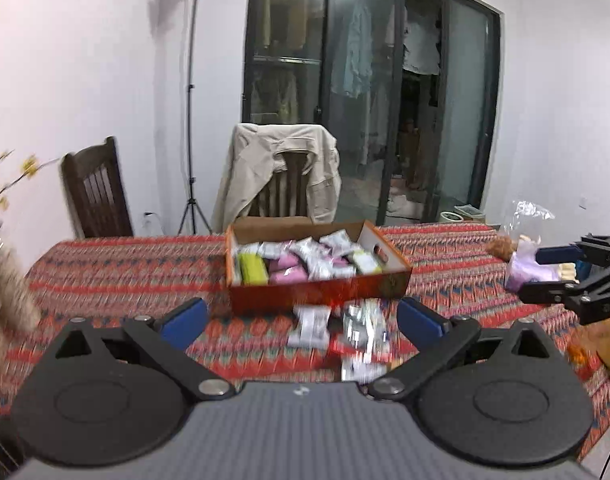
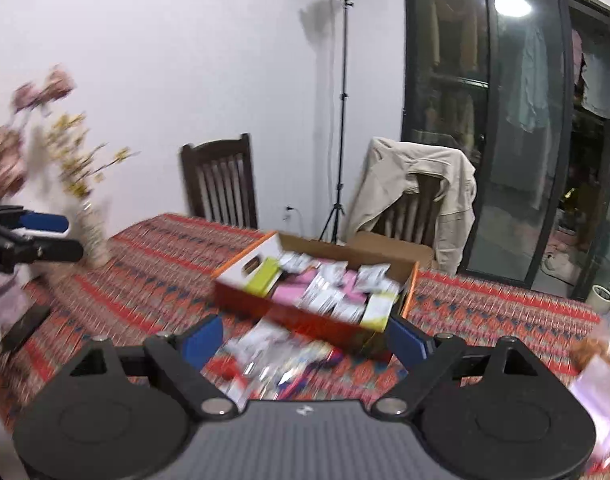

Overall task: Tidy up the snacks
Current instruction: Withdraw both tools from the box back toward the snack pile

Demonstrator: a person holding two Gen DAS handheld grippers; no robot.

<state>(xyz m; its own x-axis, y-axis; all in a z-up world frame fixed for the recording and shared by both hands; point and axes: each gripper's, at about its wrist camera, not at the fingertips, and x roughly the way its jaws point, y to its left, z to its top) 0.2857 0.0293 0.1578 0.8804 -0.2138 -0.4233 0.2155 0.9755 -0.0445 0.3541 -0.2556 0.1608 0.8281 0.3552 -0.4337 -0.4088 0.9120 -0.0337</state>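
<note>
An orange cardboard box sits mid-table, holding several snack packets in white, pink and yellow-green wrappers; it also shows in the right wrist view. Loose packets lie on the cloth in front of the box, blurred in the right wrist view. My left gripper is open and empty above these loose packets. My right gripper is open and empty, also above them. The right gripper shows at the right edge of the left view, the left gripper at the left edge of the right view.
The table has a red patterned cloth. A clear bag with snacks lies at the right. A vase of flowers stands at the left. Two wooden chairs stand behind the table, one draped with a beige jacket.
</note>
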